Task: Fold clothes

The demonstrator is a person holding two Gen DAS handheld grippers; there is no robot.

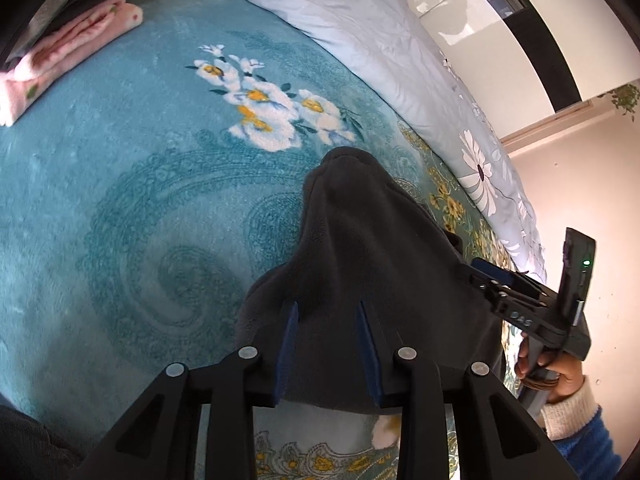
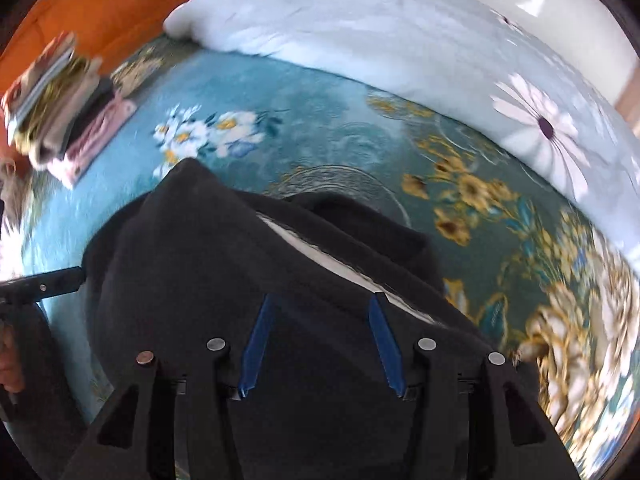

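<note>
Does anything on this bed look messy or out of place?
Mostly the dark garment: it lies in a rumpled heap on the teal floral blanket, not yet flat. The folded stack in the far corner looks tidy. Nothing seems spilled or damaged.

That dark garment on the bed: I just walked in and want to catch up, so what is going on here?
A person with a gripper in each hand is folding a dark fleece garment on a teal floral blanket. The left gripper and right gripper both stand open over it, pads apart and not pressing the cloth. A stack of folded clothes waits at the far left, beside a pale duvet.
</note>
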